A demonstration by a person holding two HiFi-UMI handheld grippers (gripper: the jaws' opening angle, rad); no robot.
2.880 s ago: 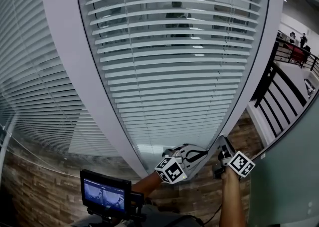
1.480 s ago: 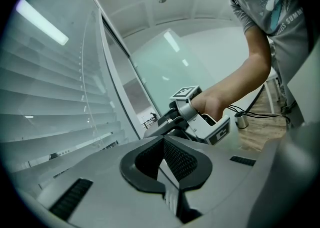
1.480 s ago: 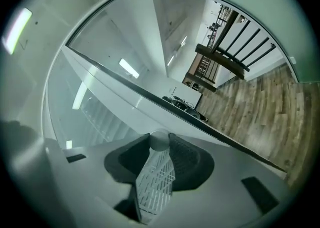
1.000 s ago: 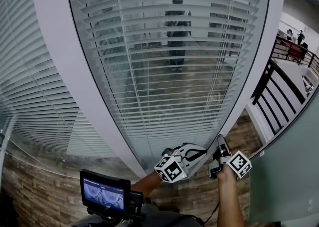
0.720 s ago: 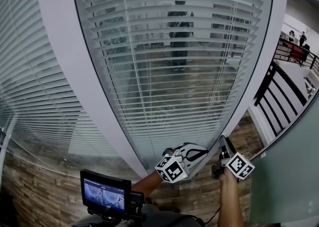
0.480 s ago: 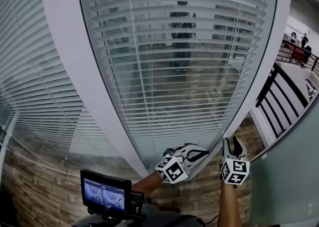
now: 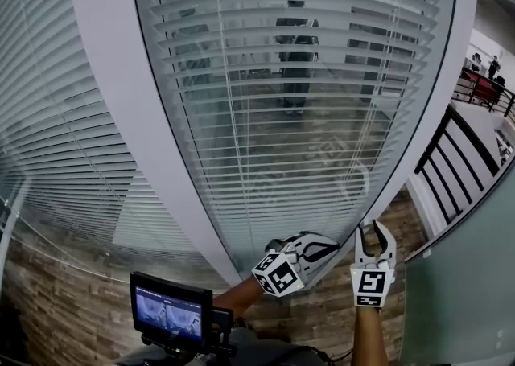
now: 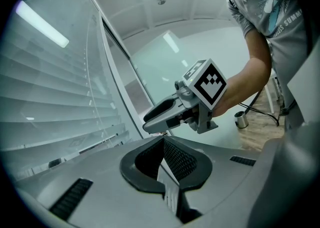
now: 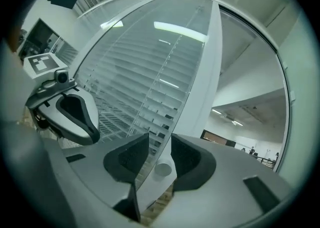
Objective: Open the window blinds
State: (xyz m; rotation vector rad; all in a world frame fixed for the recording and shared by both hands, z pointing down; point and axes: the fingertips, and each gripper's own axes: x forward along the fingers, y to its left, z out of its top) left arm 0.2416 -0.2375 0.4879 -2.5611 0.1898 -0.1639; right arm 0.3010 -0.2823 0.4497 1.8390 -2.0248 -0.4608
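The blinds (image 7: pixel 298 99) hang behind glass, their slats tilted flat so I see through them. They also show as blinds (image 8: pixel 50 106) and blinds (image 9: pixel 135 86) in the two gripper views. My right gripper (image 7: pixel 375 232) points up at the white frame (image 7: pixel 418 139), jaws open. In its own view the right gripper (image 9: pixel 160 144) stands apart on either side of a small round knob (image 9: pixel 162 169) on that frame, not touching it. My left gripper (image 7: pixel 330 248) is shut and holds nothing; the left gripper (image 8: pixel 162 141) faces the right gripper (image 8: pixel 147 122).
A small monitor (image 7: pixel 170 306) sits low at the left. A wide white post (image 7: pixel 121 115) separates two glazed panels. Black railing (image 7: pixel 455 139) and a frosted glass panel (image 7: pixel 467 276) stand at the right. The floor (image 7: pixel 48 308) is wood-patterned. A person's reflection (image 7: pixel 296 43) shows in the glass.
The slats have turned from nearly closed to flat and see-through. My right gripper has rotated upright, its jaws now apart around the knob. The left gripper has stayed put.
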